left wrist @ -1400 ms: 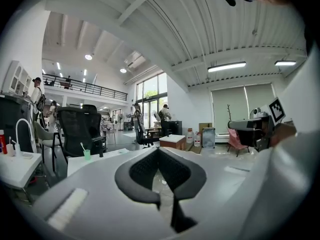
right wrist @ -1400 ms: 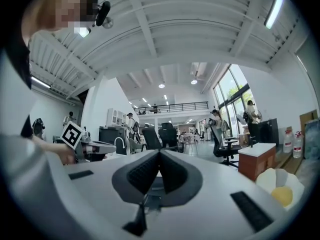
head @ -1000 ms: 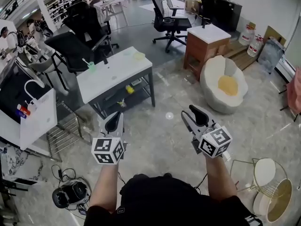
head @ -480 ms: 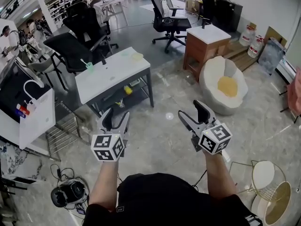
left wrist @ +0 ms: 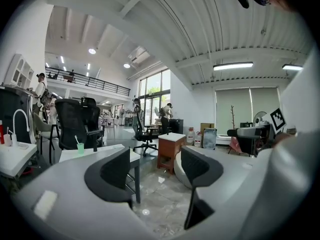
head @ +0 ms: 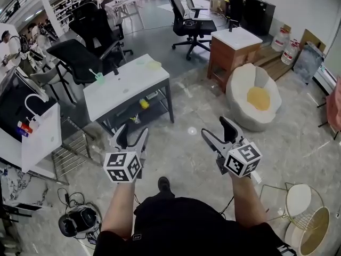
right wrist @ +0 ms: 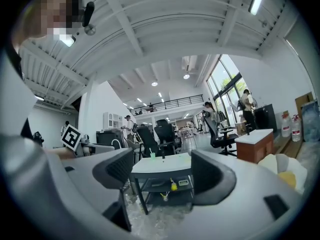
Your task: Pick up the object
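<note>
Grey marbled floor (head: 186, 161) spreads bare and open between the person and a white-topped table (head: 120, 89) ahead and slightly left. Both arms reach forward over this floor.

The left gripper (head: 132, 133) has its jaws spread wide, having just been opening, with nothing between them. The right gripper (head: 216, 128) is likewise released, its jaws having just been opening, and only air lies between them. Each gripper carries a cube printed with black and white square markers. No words can be read on them.

A small yellow object (head: 144, 104) lies on the table's lower shelf, near the right end, well apart from both grippers. In the right gripper view it sits in line with the gap between the jaws, far off. A green cup (head: 99, 78) stands on the tabletop near its left edge.

The table's near right corner and leg face the open floor. Right of the table stands a wooden cabinet (head: 226, 57) with a white top, and nearer, a round white seat (head: 250, 84) with a yellow cushion. Water jugs (head: 278, 39) by the wall carry labels too small to read. Black office chairs (head: 80, 57) crowd the table's left and far side. A white bag (head: 42, 137) stands at far left, and a wire-framed stand (head: 290, 188) at lower right.
</note>
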